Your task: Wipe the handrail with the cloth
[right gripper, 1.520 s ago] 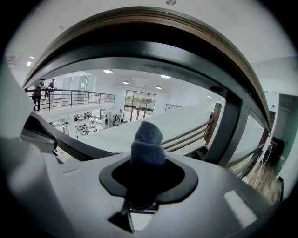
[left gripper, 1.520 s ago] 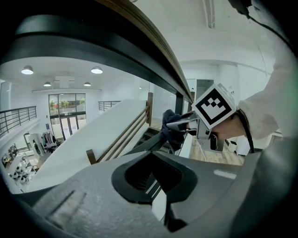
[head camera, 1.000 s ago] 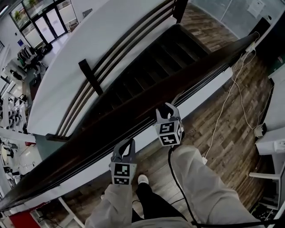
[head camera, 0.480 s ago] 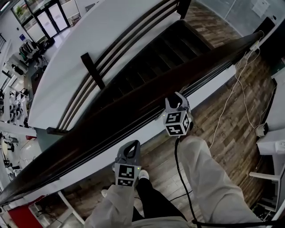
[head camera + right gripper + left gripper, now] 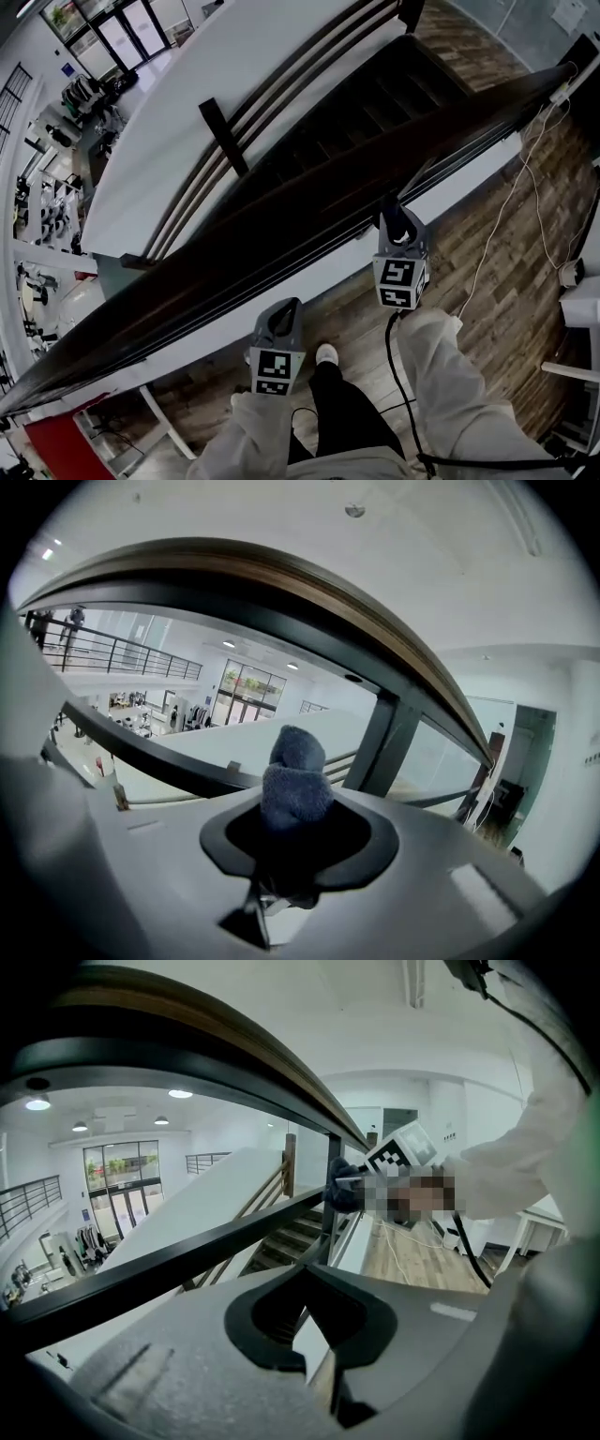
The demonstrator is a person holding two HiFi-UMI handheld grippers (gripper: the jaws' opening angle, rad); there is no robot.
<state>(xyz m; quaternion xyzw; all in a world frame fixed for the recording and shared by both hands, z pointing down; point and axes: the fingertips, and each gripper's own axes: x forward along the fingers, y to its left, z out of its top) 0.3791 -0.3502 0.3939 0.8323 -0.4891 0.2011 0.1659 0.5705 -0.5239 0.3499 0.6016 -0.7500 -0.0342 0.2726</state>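
The dark wooden handrail (image 5: 281, 230) runs from lower left to upper right in the head view. It arcs overhead in the right gripper view (image 5: 281, 574) and the left gripper view (image 5: 234, 1030). My right gripper (image 5: 394, 212) sits against the rail's near side, shut on a blue-grey cloth (image 5: 295, 780) that sticks up out of its jaws (image 5: 295, 841). The same cloth (image 5: 342, 1190) shows dark at the rail in the left gripper view. My left gripper (image 5: 286, 311) hangs lower and to the left, just below the rail, shut with nothing in it (image 5: 314, 1330).
Beyond the rail a dark staircase (image 5: 366, 112) drops beside a white sloping wall (image 5: 159, 122). Black rail bars (image 5: 309, 267) run under the handrail. A white cable (image 5: 511, 202) trails over the wood floor, and a white table (image 5: 583, 305) stands at right. The person's shoe (image 5: 326, 354) is below.
The whole view has slid right and up. The right gripper stays against the rail with the cloth, a little further right along it. The left gripper stays just below the rail.
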